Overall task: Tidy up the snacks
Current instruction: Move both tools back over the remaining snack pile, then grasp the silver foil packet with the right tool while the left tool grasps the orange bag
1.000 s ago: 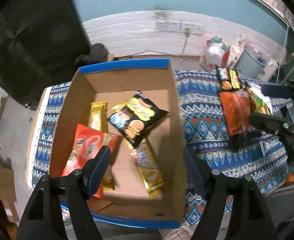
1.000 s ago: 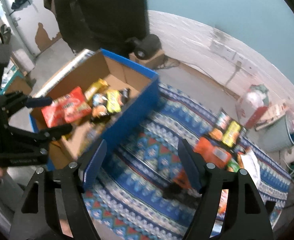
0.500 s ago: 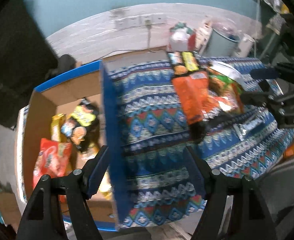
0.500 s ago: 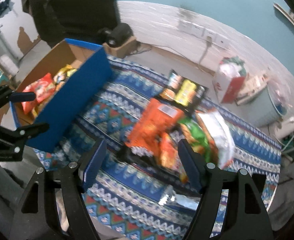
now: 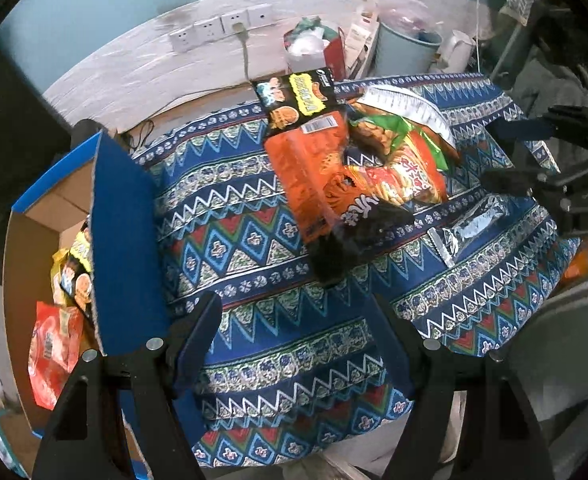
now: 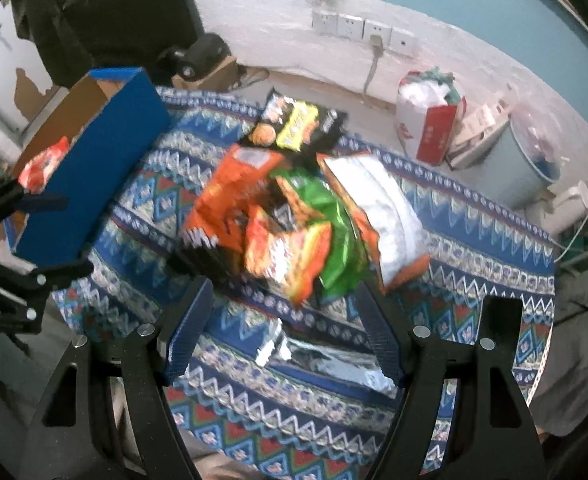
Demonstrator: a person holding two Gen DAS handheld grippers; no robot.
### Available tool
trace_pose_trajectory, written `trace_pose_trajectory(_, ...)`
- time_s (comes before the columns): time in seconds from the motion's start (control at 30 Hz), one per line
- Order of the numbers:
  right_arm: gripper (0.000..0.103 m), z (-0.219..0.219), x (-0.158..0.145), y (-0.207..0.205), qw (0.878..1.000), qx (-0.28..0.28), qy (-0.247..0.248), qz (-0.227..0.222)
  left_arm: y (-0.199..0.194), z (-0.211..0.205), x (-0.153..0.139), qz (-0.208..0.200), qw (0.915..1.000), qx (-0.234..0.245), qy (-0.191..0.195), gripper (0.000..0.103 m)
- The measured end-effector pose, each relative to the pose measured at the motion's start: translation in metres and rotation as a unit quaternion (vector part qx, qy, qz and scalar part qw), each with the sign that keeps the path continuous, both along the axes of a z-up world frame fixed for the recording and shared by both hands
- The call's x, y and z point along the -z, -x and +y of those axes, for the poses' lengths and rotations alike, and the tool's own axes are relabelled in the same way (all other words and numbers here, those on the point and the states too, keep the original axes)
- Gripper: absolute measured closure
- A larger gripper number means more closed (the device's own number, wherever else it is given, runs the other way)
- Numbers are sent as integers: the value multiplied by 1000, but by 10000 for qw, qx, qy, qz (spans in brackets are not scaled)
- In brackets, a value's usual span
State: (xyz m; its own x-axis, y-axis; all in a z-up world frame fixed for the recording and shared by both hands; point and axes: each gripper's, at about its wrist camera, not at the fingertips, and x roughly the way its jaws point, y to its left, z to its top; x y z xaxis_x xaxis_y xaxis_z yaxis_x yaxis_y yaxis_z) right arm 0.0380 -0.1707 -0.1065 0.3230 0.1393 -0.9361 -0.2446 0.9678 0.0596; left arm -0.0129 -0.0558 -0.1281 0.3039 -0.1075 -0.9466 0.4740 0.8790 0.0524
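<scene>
The left gripper [image 5: 294, 336] hangs low over the front of the desk [image 5: 294, 360], which is covered by a blue patterned cloth; its jaws are spread wide with nothing between them. The right gripper [image 6: 282, 320] sits likewise at the near edge, jaws apart and empty, with a crinkled silver foil packet [image 6: 325, 360] lying on the cloth just beyond its fingertips.

Past that packet lies a loose heap of snack bags in the middle of the cloth: a long orange bag with a black end [image 5: 313, 184], a red-orange bag [image 6: 290, 256] overlapping it, a green bag [image 6: 333, 224] beside that, and a white-and-orange bag [image 6: 377, 208] on the right side of the heap. At the far end of the heap rests a black bag with yellow lettering [image 6: 297, 124].

To the left stands an open cardboard box with blue outer walls [image 5: 126, 240], holding a red packet [image 5: 54, 352] and a black-and-yellow packet [image 5: 78, 276].

Beyond the desk, white wall sockets [image 6: 357, 28] sit low on the wall.
</scene>
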Motion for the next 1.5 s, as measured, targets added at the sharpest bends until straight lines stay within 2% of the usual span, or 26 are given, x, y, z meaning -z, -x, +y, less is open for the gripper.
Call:
trace_pose_trajectory(0.2,29,-8,33,6,9970,-440,350,525,-5,-8,17,281,9996,-7,37,27)
trace_pose_trajectory(0.37,29,-3,63,11,9835,-1241,925,937,-9,-10,31,418,9991,-34,49,27)
trace_pose_trajectory(0.47,29,-3,77,13,9768,-1538,1048,1059,-12,-10,39,480,9988,-39,9,27)
trace_pose_trajectory(0.73,29,-8,113,18,9670,-1853,1137,1326,-28,-14,54,775,9967,-177,140,27)
trace_pose_trajectory(0.83,30,-14,124,16,9692,-1759,1027,1383,-34,-18,54,793,9965,-196,166,27)
trace_pose_trajectory(0.9,41,-19,130,15,9712,-1637,949,1450,-40,-19,54,825,9959,-271,241,27)
trace_pose_trajectory(0.97,58,-22,131,15,9740,-1537,751,1485,-46,-20,52,867,9948,-370,381,27)
trace_pose_trajectory(1.07,72,-29,129,15,9782,-1313,601,1494,-56,-23,50,918,9927,-541,569,27)
trace_pose_trajectory(1.27,75,-42,126,19,9895,-288,145,1406,-76,-33,53,931,9889,-836,798,24)
trace_pose_trajectory(1.5,75,-62,120,28,9891,610,-128,1331,-99,-42,73,1085,9850,-1116,745,24)
